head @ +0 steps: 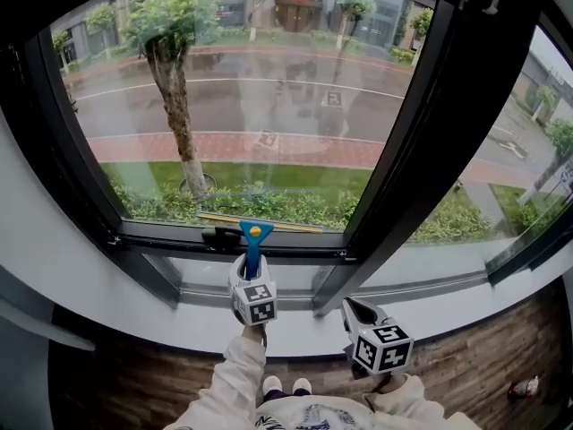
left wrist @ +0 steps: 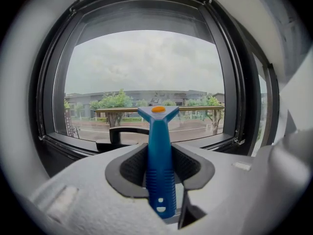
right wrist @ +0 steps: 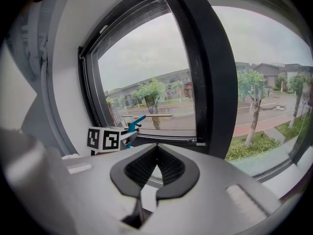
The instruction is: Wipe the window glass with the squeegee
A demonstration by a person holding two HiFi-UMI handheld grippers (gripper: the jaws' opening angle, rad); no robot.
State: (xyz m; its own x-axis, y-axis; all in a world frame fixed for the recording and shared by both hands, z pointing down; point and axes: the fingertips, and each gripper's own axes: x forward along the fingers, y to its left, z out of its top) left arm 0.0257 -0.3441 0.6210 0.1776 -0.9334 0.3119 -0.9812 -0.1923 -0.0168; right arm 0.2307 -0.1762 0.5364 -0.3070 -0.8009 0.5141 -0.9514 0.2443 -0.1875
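Left gripper [left wrist: 160, 166] is clamped on the blue handle of the squeegee [head: 254, 243], with the jaws pinching it from both sides. The handle points up at the window glass [head: 260, 97]. Its head has an orange dot, and the thin yellowish blade lies level across the very bottom of the pane, just above the lower black frame [head: 161, 232]. I can't tell if the rubber actually presses on the glass. A black window handle [head: 218, 236] sits just left of the squeegee.

Right gripper [right wrist: 157, 169] is closed with nothing in it, pads meeting at the tips. It hangs low by the white sill [head: 107, 287], right of the thick black mullion [head: 430, 133] and a bit apart from the left one. The only print on either gripper is the black-and-white square markers on the cubes [head: 382, 348].

Outside there's a wet road [head: 269, 88], a tree [head: 175, 70] and a hedge [head: 269, 206].
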